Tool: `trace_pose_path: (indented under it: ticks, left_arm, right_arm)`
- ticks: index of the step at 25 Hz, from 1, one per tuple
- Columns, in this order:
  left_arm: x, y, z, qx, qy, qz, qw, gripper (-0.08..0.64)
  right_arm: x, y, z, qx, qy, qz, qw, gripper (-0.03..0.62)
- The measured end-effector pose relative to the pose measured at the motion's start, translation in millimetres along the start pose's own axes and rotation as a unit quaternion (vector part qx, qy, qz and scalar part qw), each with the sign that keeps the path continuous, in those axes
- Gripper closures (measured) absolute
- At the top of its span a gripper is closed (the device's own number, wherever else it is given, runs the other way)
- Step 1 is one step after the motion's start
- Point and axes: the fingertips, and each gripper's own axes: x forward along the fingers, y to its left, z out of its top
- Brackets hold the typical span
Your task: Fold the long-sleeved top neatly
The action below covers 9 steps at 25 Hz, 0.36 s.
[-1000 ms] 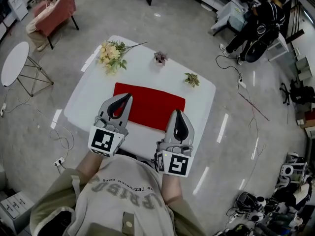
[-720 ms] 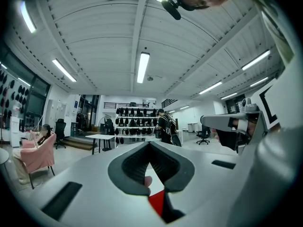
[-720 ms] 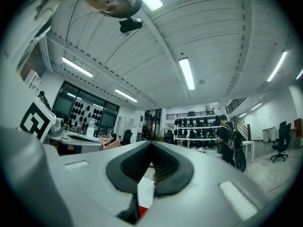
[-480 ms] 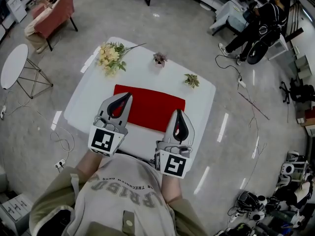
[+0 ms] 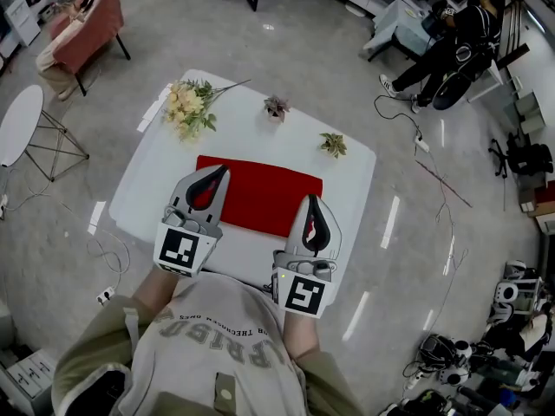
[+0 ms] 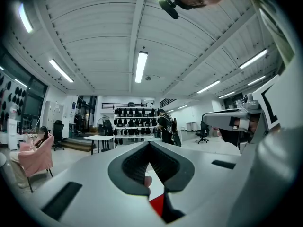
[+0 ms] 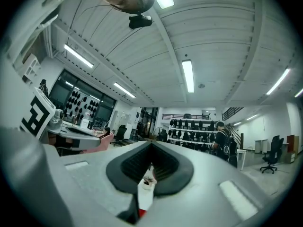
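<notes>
Little changes: you keep the left gripper (image 5: 218, 175) and right gripper (image 5: 313, 203) hovering, jaws pressed together on nothing, above the red top (image 5: 260, 189), which looks already folded.

The floor (image 5: 303, 50) is grey and glossy, with long reflections of the lamps (image 5: 392, 224). On it stands a white square table (image 5: 347, 189). At the far left are a pink armchair (image 5: 91, 29) and a small round white table (image 5: 17, 124) on thin wire legs. White cables (image 5: 108, 250) lie on the floor beside the square table, and a black cable (image 5: 399, 115) lies on its other side. The ceiling (image 6: 94, 41) is white and ribbed and carries long tube lamps (image 6: 140, 66). At the far wall a rack (image 6: 135, 122) holds rows of dark things, with a long white table (image 6: 102, 138) in front of it. Dark windows (image 7: 83, 103) are on one side, and a black office chair (image 7: 271, 161) is on the other.
</notes>
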Motion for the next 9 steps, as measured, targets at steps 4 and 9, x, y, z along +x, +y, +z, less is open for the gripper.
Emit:
trace_pose_path:
  ticks: [4,9]
  left_arm:
    - [3.2,3.3,-0.5,0.001,0.005,0.000,1.0000,0.548]
    - [11.3,6.0,0.3,-0.003,-0.004,-0.005,1.0000,0.548]
  right_arm:
    - [3.8,1.3,0.5,-0.008,0.002,0.001,1.000,0.592]
    - [13.3,0.1,0.7,0.003,-0.004,-0.007,1.000,0.592]
